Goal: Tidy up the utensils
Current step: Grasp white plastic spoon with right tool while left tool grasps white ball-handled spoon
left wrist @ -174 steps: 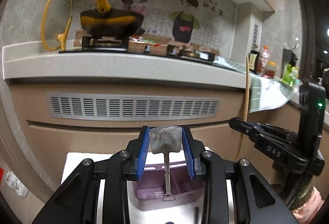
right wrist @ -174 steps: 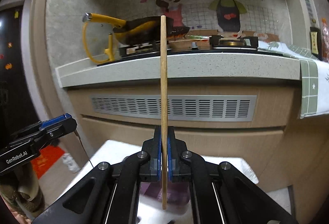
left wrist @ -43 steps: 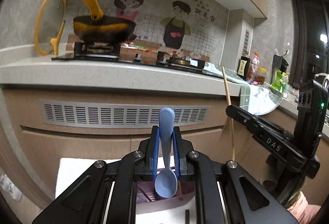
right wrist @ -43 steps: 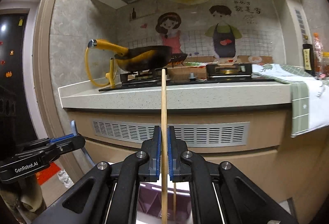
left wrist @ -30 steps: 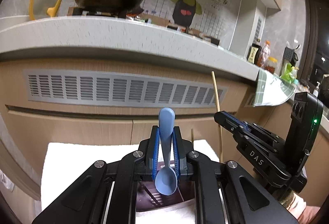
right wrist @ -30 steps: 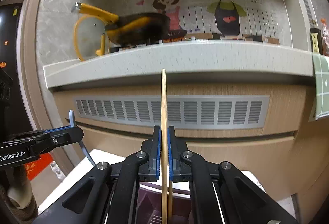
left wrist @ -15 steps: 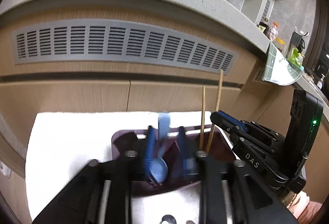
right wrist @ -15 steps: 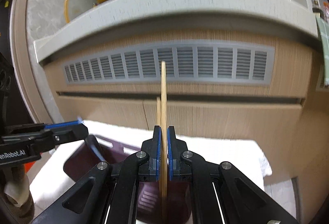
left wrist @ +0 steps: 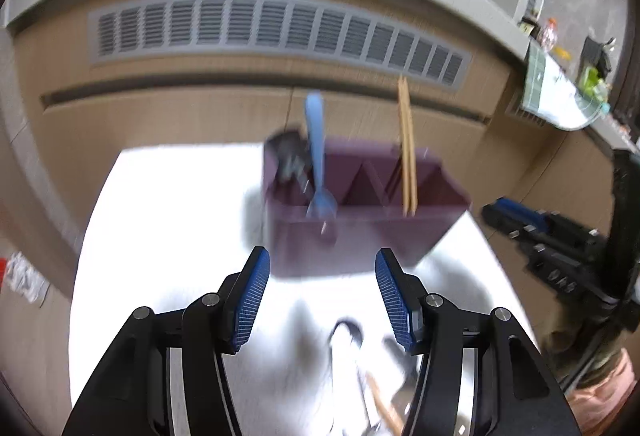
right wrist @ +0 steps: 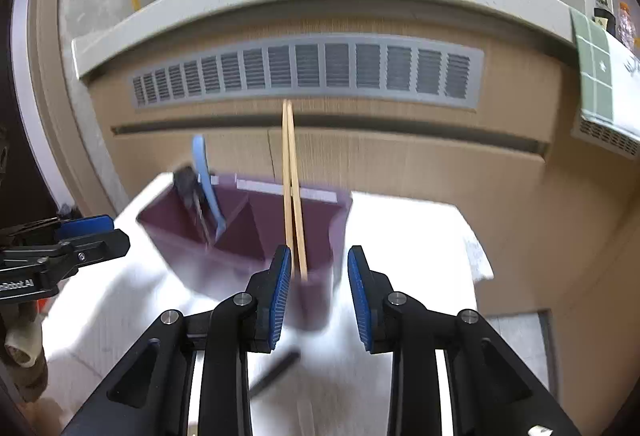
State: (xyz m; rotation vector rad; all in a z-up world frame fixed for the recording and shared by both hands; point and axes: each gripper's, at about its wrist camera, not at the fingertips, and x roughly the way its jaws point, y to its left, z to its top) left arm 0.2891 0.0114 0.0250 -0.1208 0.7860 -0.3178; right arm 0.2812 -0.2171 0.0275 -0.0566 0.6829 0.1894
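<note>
Chopsticks (right wrist: 294, 196) stand in caddy (right wrist: 240, 228) beyond opening, empty right hand-held gripper (right wrist: 319, 286).

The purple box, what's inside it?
The purple box holds a blue spoon and a dark metal tool at one end and two wooden chopsticks at the other. Its walls hide their lower ends.

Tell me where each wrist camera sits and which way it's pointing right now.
Left wrist: on the left gripper, angled down at the purple caddy; own open fingers empty.
Right wrist: on the right gripper, angled down at the caddy; own fingers beside the chopsticks.
Both show the blue spoon, the chopsticks and the other gripper.
</note>
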